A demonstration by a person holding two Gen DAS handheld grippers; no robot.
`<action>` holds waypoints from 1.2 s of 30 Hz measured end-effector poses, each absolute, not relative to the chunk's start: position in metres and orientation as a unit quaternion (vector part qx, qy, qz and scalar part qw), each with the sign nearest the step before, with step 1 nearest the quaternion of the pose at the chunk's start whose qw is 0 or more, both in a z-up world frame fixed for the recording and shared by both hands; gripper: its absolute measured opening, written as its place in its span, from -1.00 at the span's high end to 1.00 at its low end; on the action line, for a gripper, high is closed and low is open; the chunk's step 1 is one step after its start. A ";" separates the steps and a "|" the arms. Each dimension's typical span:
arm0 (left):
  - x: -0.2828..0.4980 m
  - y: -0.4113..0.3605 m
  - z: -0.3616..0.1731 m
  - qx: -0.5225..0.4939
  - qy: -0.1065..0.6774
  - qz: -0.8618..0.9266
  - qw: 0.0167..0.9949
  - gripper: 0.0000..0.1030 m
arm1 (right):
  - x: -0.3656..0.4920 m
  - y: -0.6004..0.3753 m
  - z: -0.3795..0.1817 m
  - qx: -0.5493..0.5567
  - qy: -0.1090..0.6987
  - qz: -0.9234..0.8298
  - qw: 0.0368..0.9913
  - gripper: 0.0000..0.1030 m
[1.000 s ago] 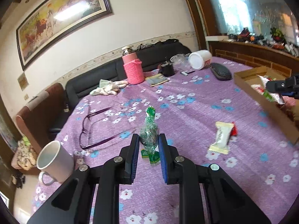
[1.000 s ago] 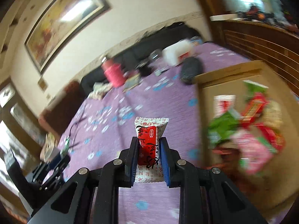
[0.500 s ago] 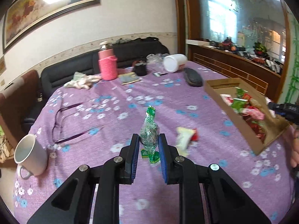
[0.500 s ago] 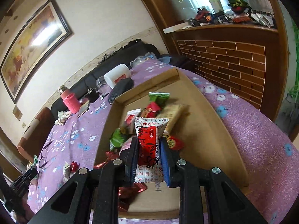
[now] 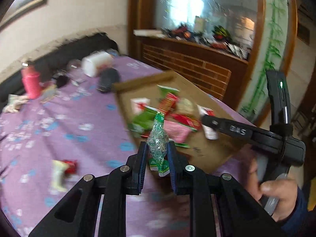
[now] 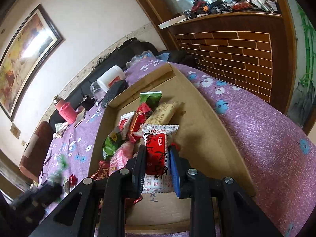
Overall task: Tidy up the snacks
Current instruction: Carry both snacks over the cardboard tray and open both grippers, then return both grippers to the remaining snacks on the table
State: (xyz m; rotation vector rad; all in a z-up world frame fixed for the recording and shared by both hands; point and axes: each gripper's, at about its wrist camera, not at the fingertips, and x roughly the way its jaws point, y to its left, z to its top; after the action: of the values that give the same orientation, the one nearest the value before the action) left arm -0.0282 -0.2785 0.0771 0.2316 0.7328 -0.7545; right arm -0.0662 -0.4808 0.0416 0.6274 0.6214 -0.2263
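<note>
My left gripper has its jaws clenched on a green twist-wrapped candy, which stands upright between the pads, just short of the near-left corner of the cardboard tray. My right gripper is over the tray's near end, and its jaws grip a red-and-white snack packet by the lower half, the packet upright. From the left wrist view that right gripper reaches in over the tray from its right side, my right hand wrapped round the handle.

On the purple flowered counter, left of the tray and near me, lies one loose snack, cream with a red end; blur hides its detail.

Inside the tray, a heap of snacks sits along its left half: green, pink and red packets, a tan bar just beyond my held packet, and a green-and-white pack nearest the far wall. The tray's right half is bare cardboard.

Beyond the tray's far-left corner lie a black oval case touching the tray wall, a white jar on its side, and farther left a pink bottle.
</note>
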 end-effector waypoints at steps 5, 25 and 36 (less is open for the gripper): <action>-0.029 -0.311 0.063 0.118 0.367 -0.368 0.846 0.61 | -0.067 -0.484 0.039 0.311 0.303 -0.111 0.894 0.50; -0.031 -0.323 0.058 0.125 0.369 -0.372 0.842 0.37 | -0.072 -0.483 0.046 0.304 0.289 -0.115 0.901 0.26; -0.030 -0.286 0.079 0.114 0.358 -0.363 0.853 0.32 | -0.075 -0.482 0.052 0.301 0.271 -0.115 0.907 0.26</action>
State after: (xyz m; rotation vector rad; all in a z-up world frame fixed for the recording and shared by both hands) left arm -0.0297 -0.2864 0.0789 0.2399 0.7531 -0.7636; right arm -0.0753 -0.4817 0.0522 0.6221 0.5603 -0.2372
